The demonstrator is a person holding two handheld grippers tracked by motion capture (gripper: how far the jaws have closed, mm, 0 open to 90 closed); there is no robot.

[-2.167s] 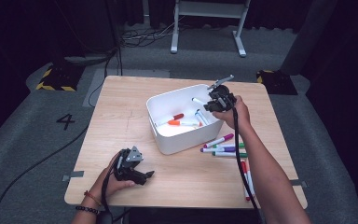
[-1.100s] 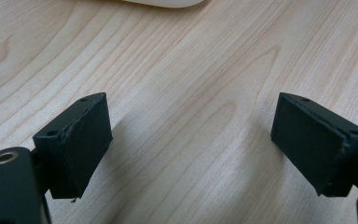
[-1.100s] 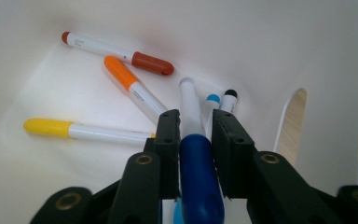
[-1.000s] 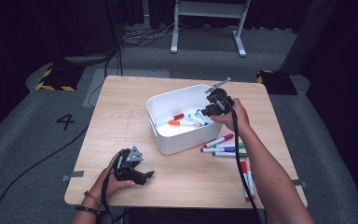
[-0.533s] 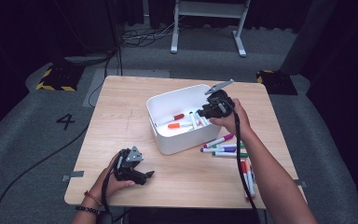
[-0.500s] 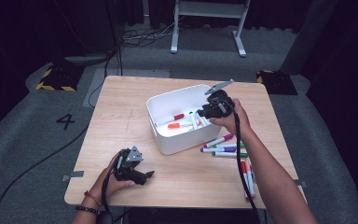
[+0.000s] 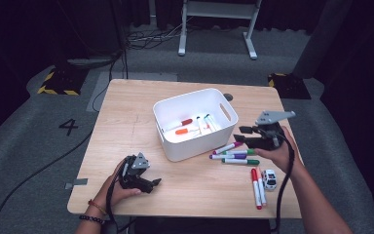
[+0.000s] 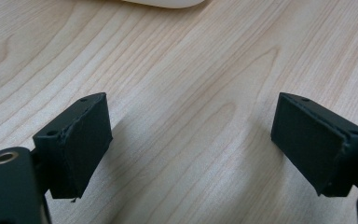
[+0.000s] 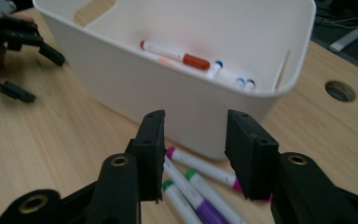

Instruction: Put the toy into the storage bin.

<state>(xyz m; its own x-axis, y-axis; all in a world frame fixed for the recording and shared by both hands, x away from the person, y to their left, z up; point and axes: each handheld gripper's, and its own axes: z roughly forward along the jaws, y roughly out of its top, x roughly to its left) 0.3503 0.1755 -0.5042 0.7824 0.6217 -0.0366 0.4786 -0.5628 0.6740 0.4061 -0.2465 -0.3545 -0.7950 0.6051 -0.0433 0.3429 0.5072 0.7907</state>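
Note:
A white bin (image 7: 175,146) stands mid-table and holds several markers (image 7: 190,126), one of them red-capped (image 9: 195,61). My right gripper (image 7: 239,135) hovers just right of the bin, open and empty, over a cluster of loose markers (image 7: 233,156). In the right gripper view its jaws frame the bin wall (image 9: 121,84), with a magenta-capped marker (image 9: 200,167) and green-capped markers (image 9: 204,185) below my right gripper (image 9: 195,140). My left gripper (image 7: 152,184) rests on the table near the front left, open and empty. The left gripper (image 8: 191,140) has bare wood between its jaws.
Two red markers (image 7: 256,181) and a small white toy car (image 7: 270,179) lie at the front right. A cable hole (image 7: 228,97) sits behind the bin. The left hand and its gripper (image 9: 9,51) show far off beyond the bin. Dark floor surrounds the table.
My right gripper has moved from above the bin's right side out to the right and toward the person, down beside the loose markers. The left gripper has stayed put.

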